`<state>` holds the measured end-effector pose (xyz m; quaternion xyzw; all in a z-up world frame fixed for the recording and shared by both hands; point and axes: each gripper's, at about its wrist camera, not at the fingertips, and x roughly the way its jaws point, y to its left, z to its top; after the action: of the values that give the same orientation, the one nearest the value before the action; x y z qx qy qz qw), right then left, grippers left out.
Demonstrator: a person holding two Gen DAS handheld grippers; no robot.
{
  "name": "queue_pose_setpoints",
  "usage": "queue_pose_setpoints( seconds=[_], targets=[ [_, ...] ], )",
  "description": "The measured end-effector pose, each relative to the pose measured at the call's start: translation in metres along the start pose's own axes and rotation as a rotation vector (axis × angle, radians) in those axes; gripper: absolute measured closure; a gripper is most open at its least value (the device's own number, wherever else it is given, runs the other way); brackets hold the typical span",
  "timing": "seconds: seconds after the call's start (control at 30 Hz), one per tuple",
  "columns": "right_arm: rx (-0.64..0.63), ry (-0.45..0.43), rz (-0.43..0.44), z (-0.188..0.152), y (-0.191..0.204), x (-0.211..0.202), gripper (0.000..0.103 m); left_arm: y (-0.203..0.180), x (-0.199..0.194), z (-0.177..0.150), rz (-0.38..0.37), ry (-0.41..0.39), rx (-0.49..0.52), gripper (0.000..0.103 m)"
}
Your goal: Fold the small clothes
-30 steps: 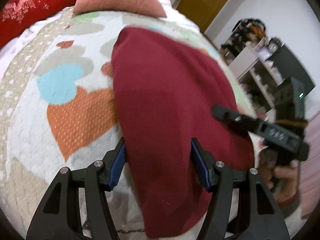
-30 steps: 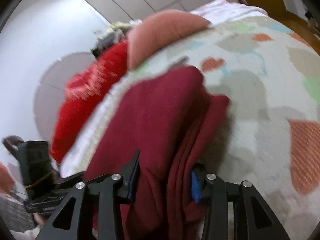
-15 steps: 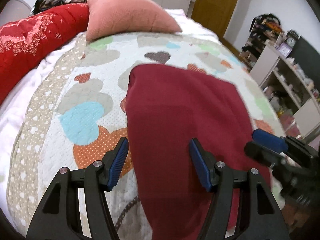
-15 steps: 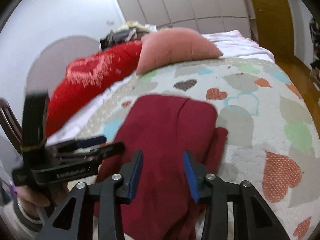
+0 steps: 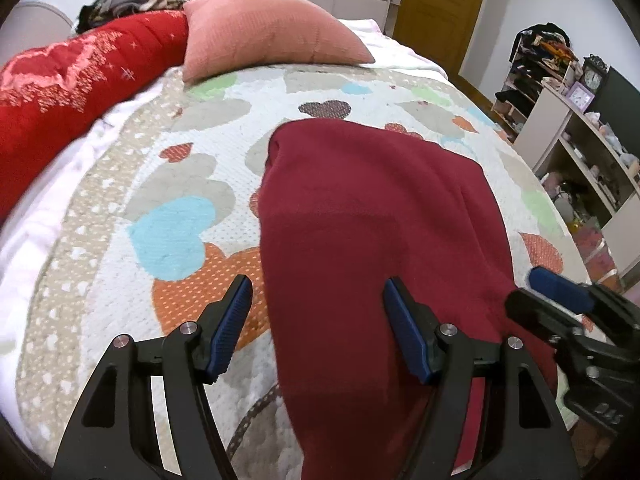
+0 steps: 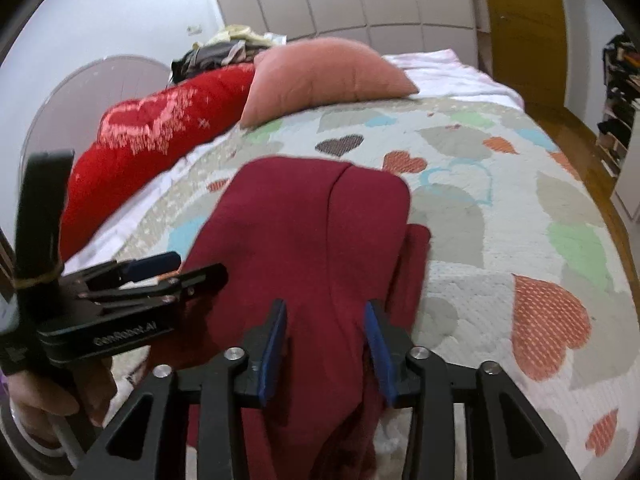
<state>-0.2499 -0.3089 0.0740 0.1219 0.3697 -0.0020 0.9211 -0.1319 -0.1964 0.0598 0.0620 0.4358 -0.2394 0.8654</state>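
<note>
With the dark red garment lying folded lengthwise on the bed, both the left gripper and right gripper hover with jaws released; grasp the near hem at both corners evenly before folding it away.

Both grippers are held level, side by side, pointing forward. The left gripper has its jaws spread wide. The right gripper has its jaws parted more narrowly. A hand grips the left gripper's handle.
</note>
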Motion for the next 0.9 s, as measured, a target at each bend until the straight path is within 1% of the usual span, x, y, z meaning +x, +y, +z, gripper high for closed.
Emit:
queue_pose_setpoints(
  seconds=[0.03, 0.07, 0.17, 0.27, 0.37, 0.5, 0.57, 0.6, 0.77, 0.9],
  targets=[
    [0.009, -0.012, -0.003, 0.0, 0.002, -0.005, 0.054, 0.0, -0.003, -0.002, 0.006, -0.005, -0.001, 0.035],
    [0.023, -0.029, -0.007, -0.001, 0.003, -0.011, 0.054, -0.001, -0.008, -0.003, 0.01, -0.01, -0.003, 0.035],
    [0.036, -0.046, -0.017, -0.004, 0.008, -0.023, 0.053, -0.001, -0.018, -0.007, 0.011, -0.022, -0.005, 0.035],
    [0.036, -0.053, -0.051, -0.007, 0.014, -0.03, 0.053, -0.003, -0.033, -0.013, 0.037, -0.053, 0.006, 0.035],
    [0.038, -0.07, -0.062, -0.008, 0.019, -0.039, 0.053, -0.005, -0.046, -0.017, 0.057, -0.079, 0.018, 0.035],
    [0.044, -0.081, -0.08, -0.01, 0.022, -0.047, 0.049, -0.006, -0.06, -0.022, 0.06, -0.1, 0.016, 0.035],
    [0.039, -0.085, -0.083, -0.011, 0.025, -0.052, 0.044, -0.006, -0.065, -0.024, 0.062, -0.114, 0.014, 0.035],
    [0.037, -0.09, -0.081, -0.011, 0.027, -0.054, 0.043, -0.006, -0.069, -0.025, 0.063, -0.121, 0.013, 0.035],
    [0.02, -0.111, -0.086, -0.013, 0.034, -0.064, 0.041, -0.007, -0.079, -0.029, 0.073, -0.143, 0.015, 0.035],
    [0.023, -0.11, -0.104, -0.014, 0.035, -0.066, 0.041, -0.007, -0.082, -0.031, 0.078, -0.153, 0.011, 0.035]
  ],
)
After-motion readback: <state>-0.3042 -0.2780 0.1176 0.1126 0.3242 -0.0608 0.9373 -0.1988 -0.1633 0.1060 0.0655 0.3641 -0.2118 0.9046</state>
